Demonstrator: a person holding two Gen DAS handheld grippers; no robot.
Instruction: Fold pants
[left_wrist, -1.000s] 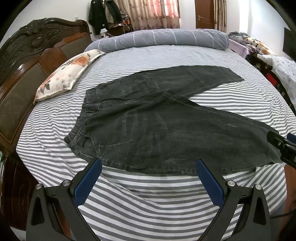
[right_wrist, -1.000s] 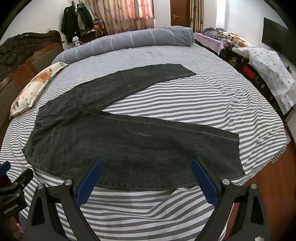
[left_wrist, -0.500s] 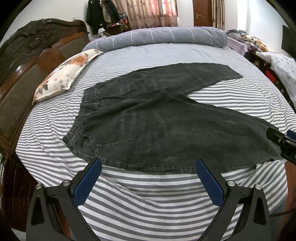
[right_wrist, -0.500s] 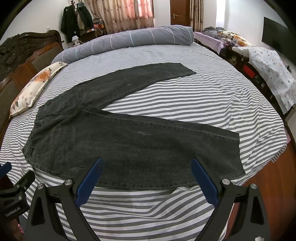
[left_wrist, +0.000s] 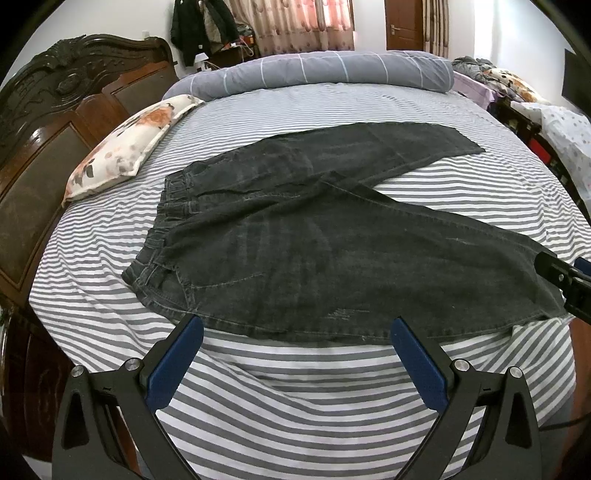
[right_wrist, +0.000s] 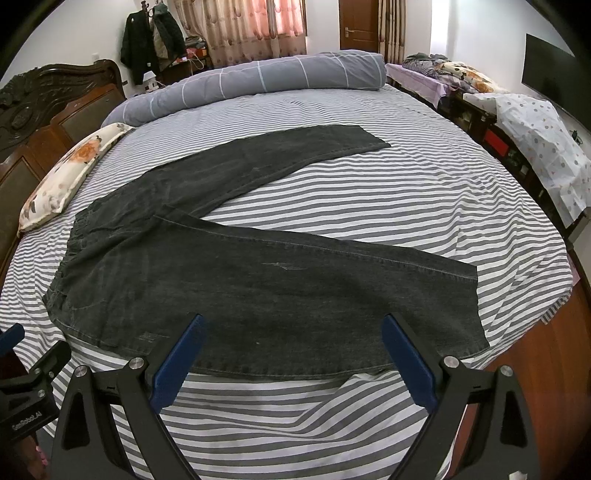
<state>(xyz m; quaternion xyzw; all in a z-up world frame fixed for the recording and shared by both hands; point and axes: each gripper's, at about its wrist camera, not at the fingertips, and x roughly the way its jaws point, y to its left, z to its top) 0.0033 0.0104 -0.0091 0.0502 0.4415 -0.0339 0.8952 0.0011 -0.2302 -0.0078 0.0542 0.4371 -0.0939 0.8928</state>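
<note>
Left gripper (left_wrist: 295, 326) and right gripper (right_wrist: 291, 325) at lower frame, blue-padded fingers spread wide, empty, above the near bed edge. Beyond, dark denim pants (left_wrist: 314, 236) flat on striped bedsheet (left_wrist: 295, 387), legs splayed in a V; floral pillow (left_wrist: 125, 144) upper left.

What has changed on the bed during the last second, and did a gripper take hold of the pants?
Almost nothing changed. The left gripper drifted a little, so its view shifted slightly; the right gripper kept its place. Both stayed open, just short of the near edge of the pants, gripping nothing. The pants stayed spread flat on the striped bed, legs apart.
</note>
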